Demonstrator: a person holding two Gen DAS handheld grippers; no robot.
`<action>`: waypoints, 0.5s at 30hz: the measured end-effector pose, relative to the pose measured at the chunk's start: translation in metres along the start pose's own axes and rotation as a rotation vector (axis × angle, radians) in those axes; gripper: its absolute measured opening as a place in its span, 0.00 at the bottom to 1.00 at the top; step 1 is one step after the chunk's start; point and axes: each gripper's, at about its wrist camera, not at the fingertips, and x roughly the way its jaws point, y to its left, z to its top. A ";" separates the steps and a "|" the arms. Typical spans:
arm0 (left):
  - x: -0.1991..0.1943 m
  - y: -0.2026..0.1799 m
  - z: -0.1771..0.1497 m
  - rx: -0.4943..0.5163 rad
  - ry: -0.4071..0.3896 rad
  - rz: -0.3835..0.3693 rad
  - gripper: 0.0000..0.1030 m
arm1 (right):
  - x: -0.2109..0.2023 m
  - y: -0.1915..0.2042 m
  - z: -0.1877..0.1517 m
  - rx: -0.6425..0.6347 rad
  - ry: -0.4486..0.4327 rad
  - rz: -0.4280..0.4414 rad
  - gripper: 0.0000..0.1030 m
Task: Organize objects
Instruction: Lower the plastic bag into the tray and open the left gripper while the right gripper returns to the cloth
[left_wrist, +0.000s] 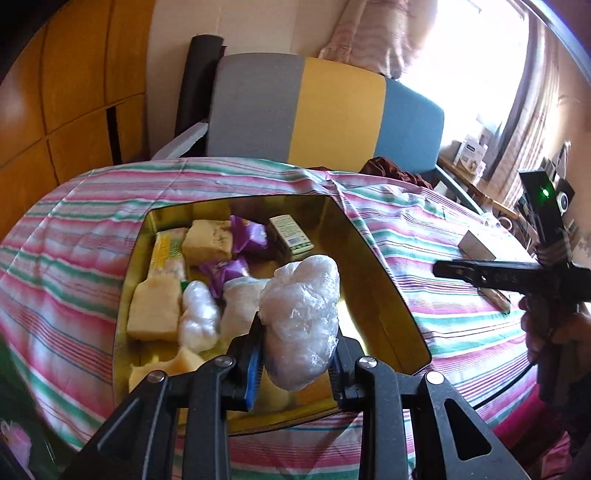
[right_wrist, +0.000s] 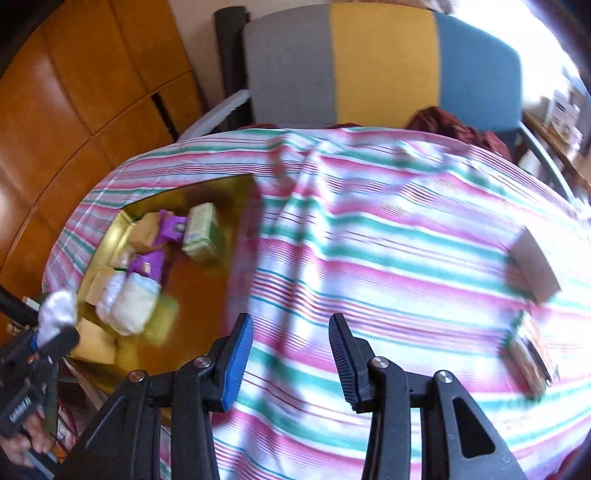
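Note:
My left gripper (left_wrist: 295, 363) is shut on a white plastic-wrapped bundle (left_wrist: 303, 317) and holds it above the near part of a gold tin box (left_wrist: 384, 280). The box holds yellow soap-like blocks (left_wrist: 155, 310), purple wrappers (left_wrist: 225, 269), a green-white carton (left_wrist: 290, 234) and another wrapped bundle (left_wrist: 197, 321). My right gripper (right_wrist: 291, 358) is open and empty over the striped cloth, to the right of the gold box (right_wrist: 243, 221). The left gripper with its bundle (right_wrist: 59, 314) shows at the far left of the right wrist view.
A striped pink, green and white cloth (right_wrist: 406, 258) covers the table. A grey box (right_wrist: 535, 266) and a dark packet (right_wrist: 532, 354) lie on the cloth at the right. A grey, yellow and blue chair (left_wrist: 332, 110) stands behind the table.

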 end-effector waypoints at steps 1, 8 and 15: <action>0.001 -0.003 0.002 0.009 0.000 0.000 0.29 | -0.002 -0.009 -0.004 0.012 0.001 -0.006 0.41; 0.008 -0.026 0.011 0.068 0.004 -0.006 0.29 | -0.021 -0.069 -0.024 0.111 -0.007 -0.075 0.41; 0.020 -0.044 0.017 0.111 0.023 -0.014 0.29 | -0.039 -0.127 -0.034 0.234 -0.075 -0.105 0.41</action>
